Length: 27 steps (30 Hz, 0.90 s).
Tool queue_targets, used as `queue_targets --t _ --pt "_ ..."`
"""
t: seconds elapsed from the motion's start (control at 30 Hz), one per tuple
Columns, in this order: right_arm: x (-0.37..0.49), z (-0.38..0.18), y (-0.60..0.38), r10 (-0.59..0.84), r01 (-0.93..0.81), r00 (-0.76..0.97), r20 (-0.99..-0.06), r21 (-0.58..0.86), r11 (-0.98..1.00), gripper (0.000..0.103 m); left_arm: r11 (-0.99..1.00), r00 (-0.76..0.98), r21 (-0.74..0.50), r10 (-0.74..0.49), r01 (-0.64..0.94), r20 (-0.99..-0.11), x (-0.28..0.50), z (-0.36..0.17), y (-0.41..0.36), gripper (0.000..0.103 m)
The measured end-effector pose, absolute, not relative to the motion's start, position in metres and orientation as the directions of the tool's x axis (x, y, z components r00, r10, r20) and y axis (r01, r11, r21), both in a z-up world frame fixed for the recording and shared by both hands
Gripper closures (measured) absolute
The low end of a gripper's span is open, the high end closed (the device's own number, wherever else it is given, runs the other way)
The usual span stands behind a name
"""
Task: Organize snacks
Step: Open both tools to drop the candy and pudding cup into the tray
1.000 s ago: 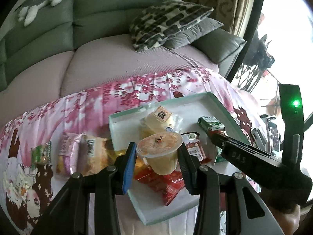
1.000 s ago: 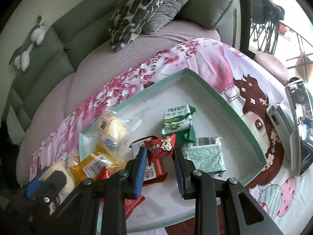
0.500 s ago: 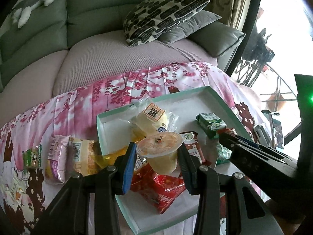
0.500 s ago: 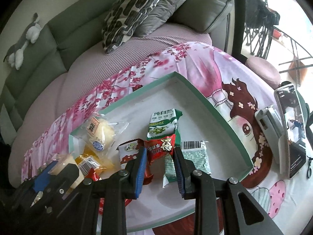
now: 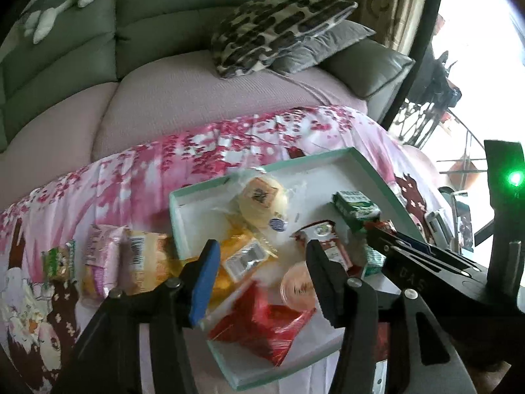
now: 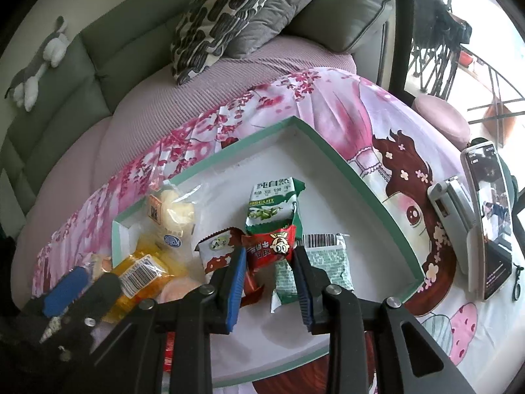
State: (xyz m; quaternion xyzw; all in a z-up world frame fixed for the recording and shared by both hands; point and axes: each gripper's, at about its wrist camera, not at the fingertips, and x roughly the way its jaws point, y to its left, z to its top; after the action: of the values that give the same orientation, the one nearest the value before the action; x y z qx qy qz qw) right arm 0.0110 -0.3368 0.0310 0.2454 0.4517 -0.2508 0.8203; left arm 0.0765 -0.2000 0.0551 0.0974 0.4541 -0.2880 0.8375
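Left gripper spread wide, holding nothing, above near-left part of tray. Jelly cup resting in tray just beside right finger, atop edge of red packet. Right gripper clamped on red candy wrapper, over tray middle. Green biscuit pack behind it, pale green pack toward right edge. Three snacks on floral cloth, outside tray's left edge.

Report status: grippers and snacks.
Left gripper open above jelly cup in tray. Right gripper shut on red packet over tray. Three packets outside tray.
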Motion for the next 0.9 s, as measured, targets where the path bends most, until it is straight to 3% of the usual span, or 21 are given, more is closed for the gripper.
queue_targets --t 0.4,0.5,0.53,0.8,0.9 --pt "0.013 0.022 -0.338 -0.188 0.645 0.421 -0.887 0.147 0.750 0.069 0.881 0.464 -0.104 -0.340 0.461 -0.818 0.095 0.060 -0.163 0.040" --pt "0.013 0.022 -0.338 -0.191 0.645 0.415 -0.889 0.140 0.751 0.055 0.887 0.454 -0.107 -0.330 0.450 -0.828 0.098 0.056 -0.160 0.039" --pt "0.013 0.022 -0.337 -0.195 0.645 0.417 -0.888 0.138 0.752 0.044 0.887 0.450 -0.108 -0.328 0.448 -0.831 0.098 0.055 -0.160 0.039" --pt "0.013 0.023 -0.337 -0.188 0.640 0.420 -0.888 0.143 0.755 0.041 0.892 0.441 -0.096 -0.309 0.441 -0.843 0.100 0.049 -0.160 0.038" --pt "0.013 0.022 -0.337 -0.187 0.641 0.418 -0.889 0.143 0.755 0.031 0.896 0.439 -0.084 -0.293 0.436 -0.849 0.102 0.047 -0.160 0.031"
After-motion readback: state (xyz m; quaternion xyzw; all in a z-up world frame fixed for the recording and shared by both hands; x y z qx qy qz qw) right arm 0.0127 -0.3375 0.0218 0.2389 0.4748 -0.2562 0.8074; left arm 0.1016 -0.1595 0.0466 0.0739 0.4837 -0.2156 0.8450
